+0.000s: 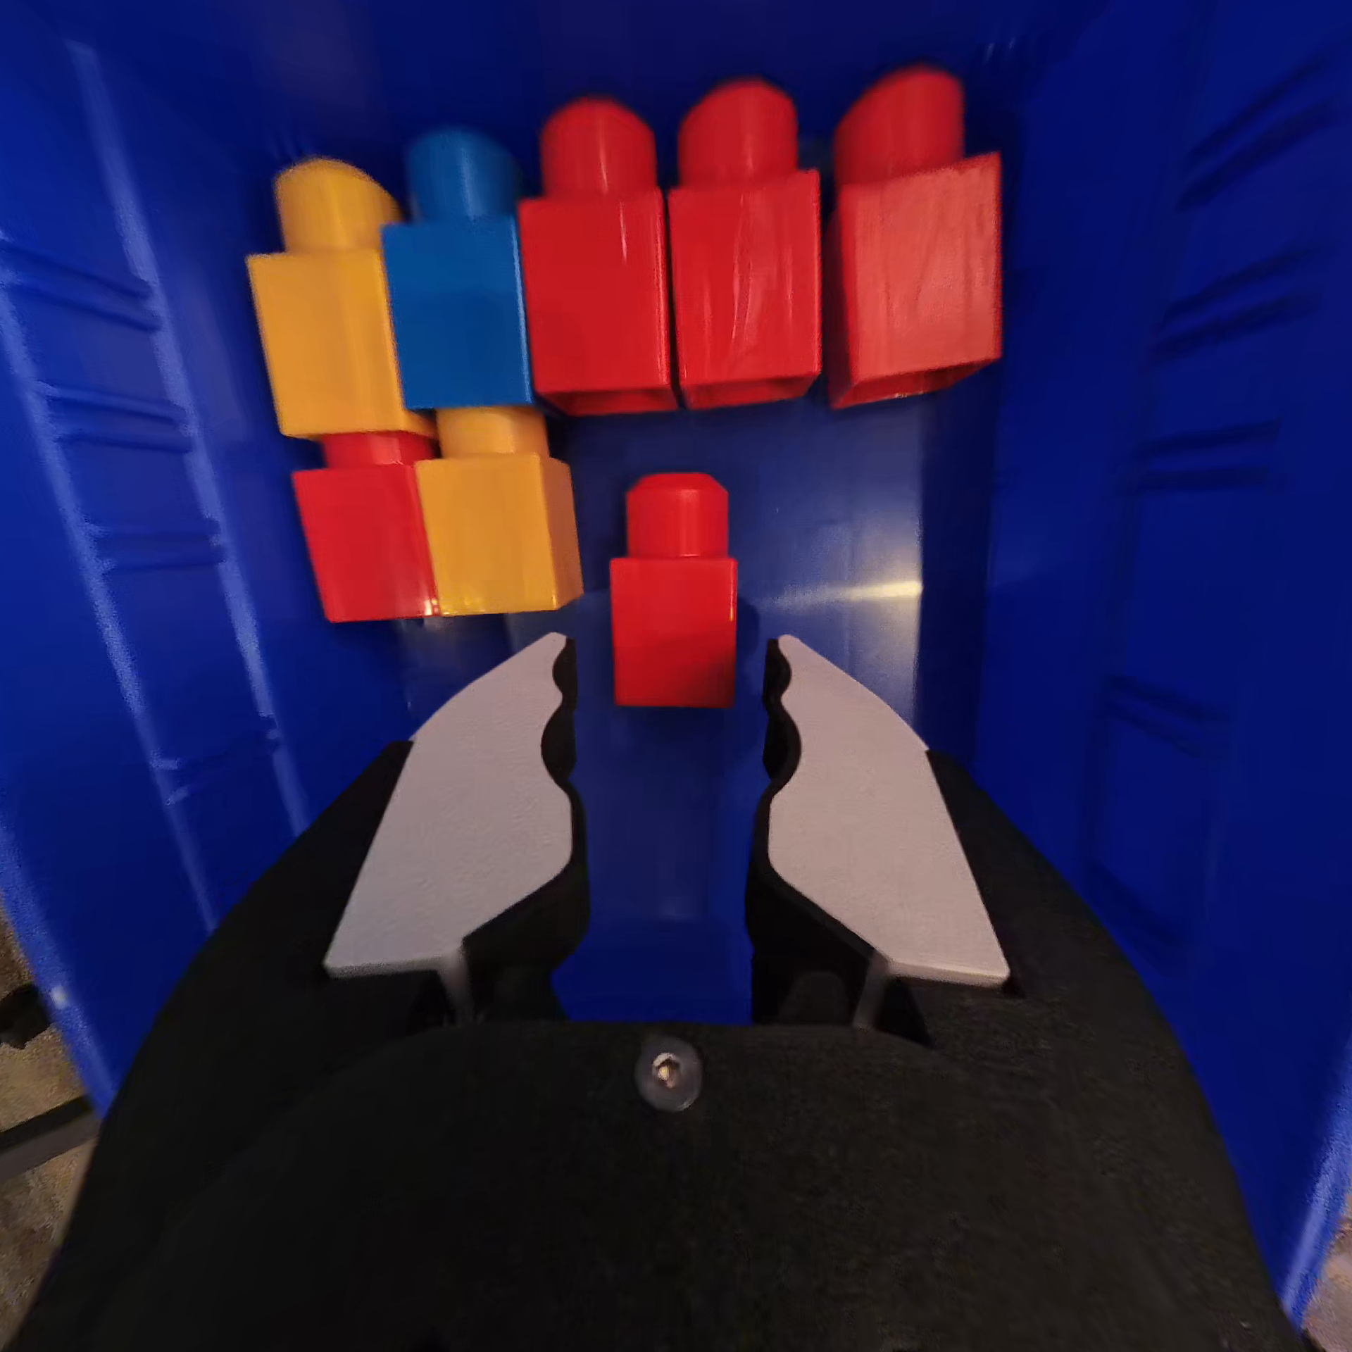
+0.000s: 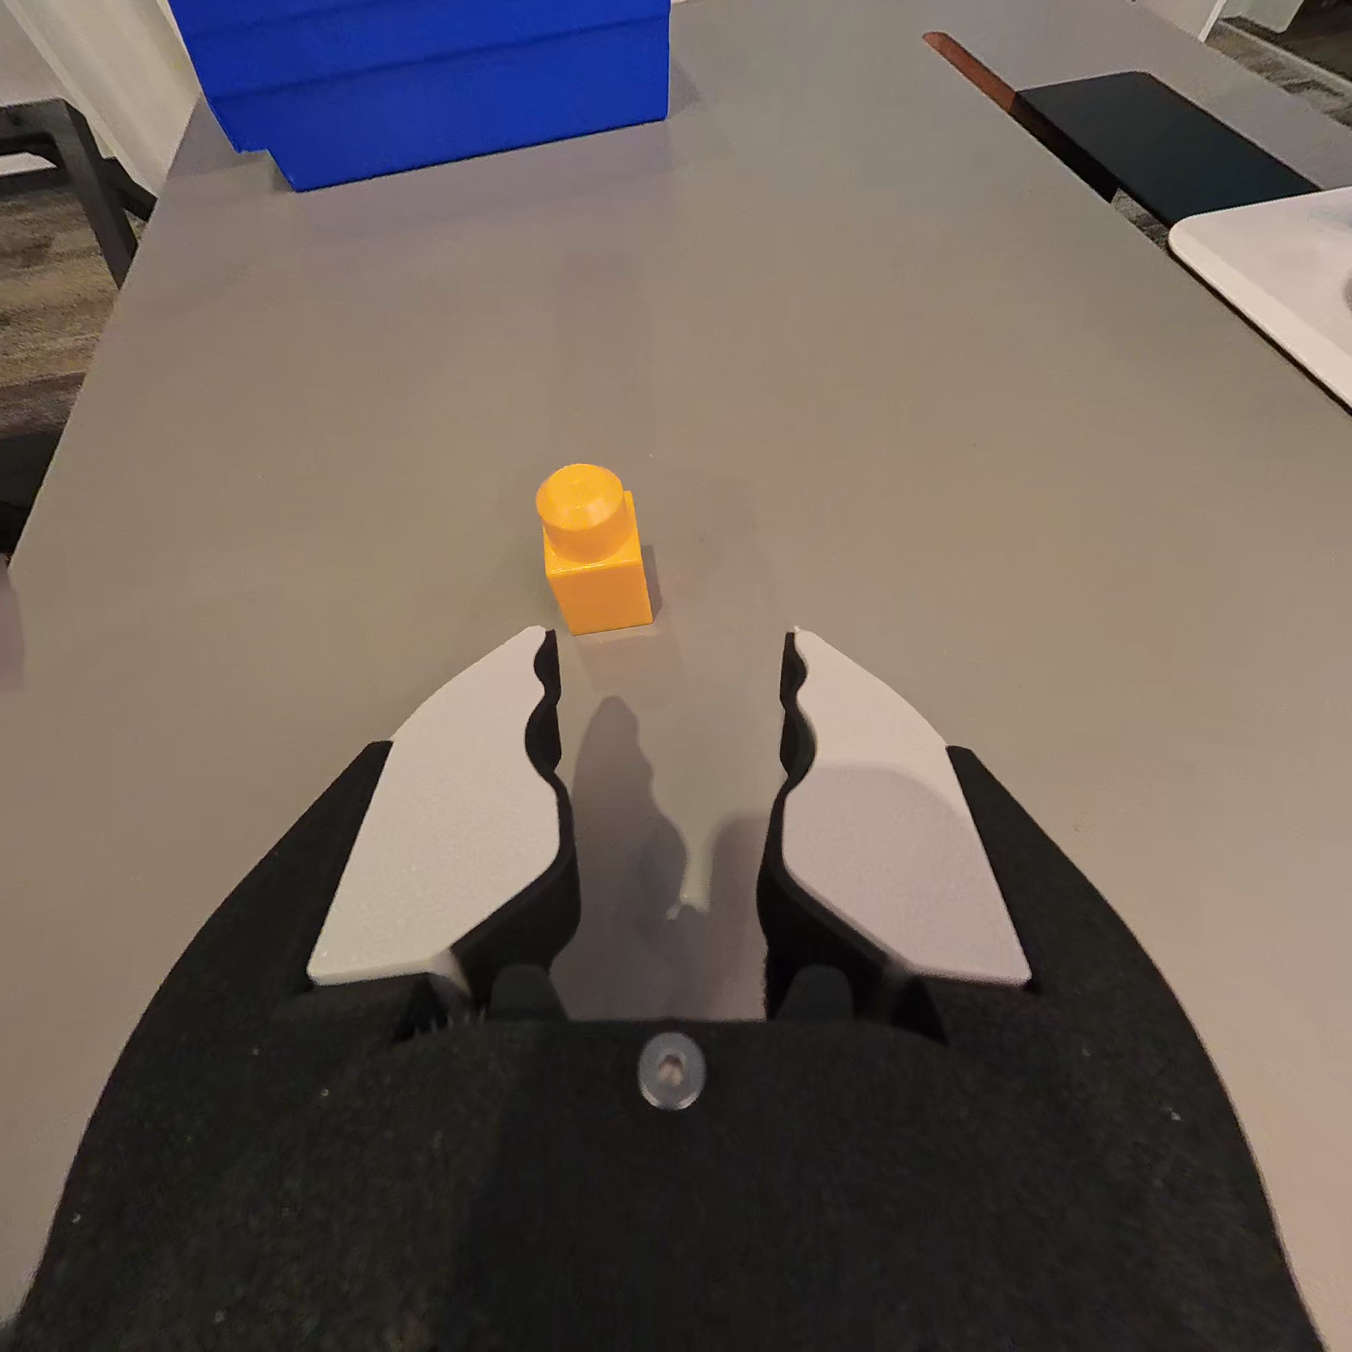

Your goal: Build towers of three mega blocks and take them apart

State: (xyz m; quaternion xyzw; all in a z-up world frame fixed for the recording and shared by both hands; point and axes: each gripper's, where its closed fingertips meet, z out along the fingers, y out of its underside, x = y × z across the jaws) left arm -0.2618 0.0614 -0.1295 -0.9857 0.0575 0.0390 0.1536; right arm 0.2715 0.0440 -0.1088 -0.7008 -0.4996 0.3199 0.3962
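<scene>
The blocks are smooth, shiny plastic. The blue bin is shiny plastic too. The tabletop is smooth and matt. The fingers look matt grey.

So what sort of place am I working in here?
Probably an office or meeting room: a long grey table, carpeted floor, a second white table alongside. A blue plastic bin sits at the far end.
</scene>
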